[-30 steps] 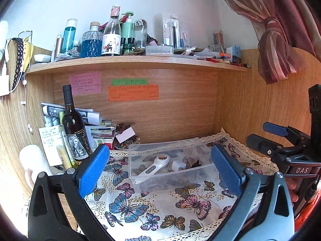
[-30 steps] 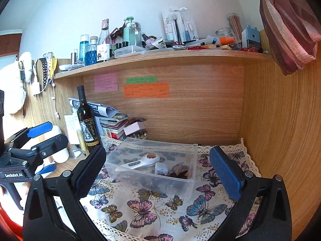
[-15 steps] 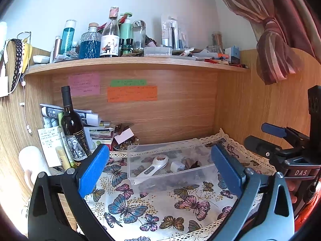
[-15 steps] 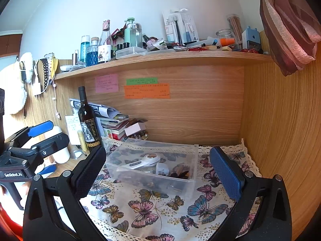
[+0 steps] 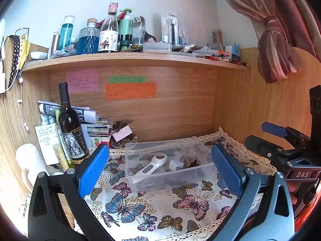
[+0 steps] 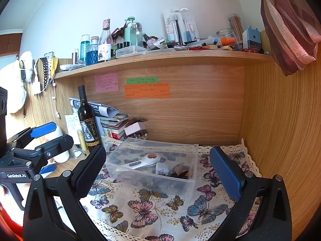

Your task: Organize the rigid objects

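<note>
Both hand-held grippers, left and right, hung open and empty near the clear box; we judged reaching squarely over its rim best.

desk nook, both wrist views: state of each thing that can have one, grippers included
left gripper: open, empty
right gripper: open, empty
clear bin: uncovered, on the butterfly cloth
white handheld device: lying flat in the bin
small white cylinder: on its side in the bin
wine bottle: upright, capped
curtain: tied back
</note>
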A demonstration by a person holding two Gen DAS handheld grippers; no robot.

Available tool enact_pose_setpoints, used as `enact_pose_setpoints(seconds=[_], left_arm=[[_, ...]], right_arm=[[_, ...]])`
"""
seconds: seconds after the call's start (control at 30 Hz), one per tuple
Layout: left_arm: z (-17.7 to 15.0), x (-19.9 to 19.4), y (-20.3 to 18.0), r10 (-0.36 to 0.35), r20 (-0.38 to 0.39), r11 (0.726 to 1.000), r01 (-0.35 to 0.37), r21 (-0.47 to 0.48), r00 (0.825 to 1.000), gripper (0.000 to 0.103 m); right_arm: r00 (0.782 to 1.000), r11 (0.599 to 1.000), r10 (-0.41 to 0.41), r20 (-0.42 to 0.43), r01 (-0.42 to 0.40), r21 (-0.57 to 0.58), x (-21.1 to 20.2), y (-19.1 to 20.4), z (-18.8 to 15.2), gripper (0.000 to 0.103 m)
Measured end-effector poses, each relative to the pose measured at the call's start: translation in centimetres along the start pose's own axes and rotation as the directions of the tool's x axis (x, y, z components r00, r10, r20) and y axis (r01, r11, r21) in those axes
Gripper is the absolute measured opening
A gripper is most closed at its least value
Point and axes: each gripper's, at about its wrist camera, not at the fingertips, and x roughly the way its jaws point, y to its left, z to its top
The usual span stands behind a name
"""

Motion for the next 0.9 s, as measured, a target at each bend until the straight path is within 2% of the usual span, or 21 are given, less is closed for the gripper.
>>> enact_pose_setpoints(seconds=[0.9], left_arm=[[-0.26,0.36,-0.16,-0.016,-0.017,1.000,0.016,-0.019,1.000,0.103]], right_arm=[[1.000,1.000,0.003,-0.004,-0.003,-0.005,0.29,0.21,0.11,0.103]])
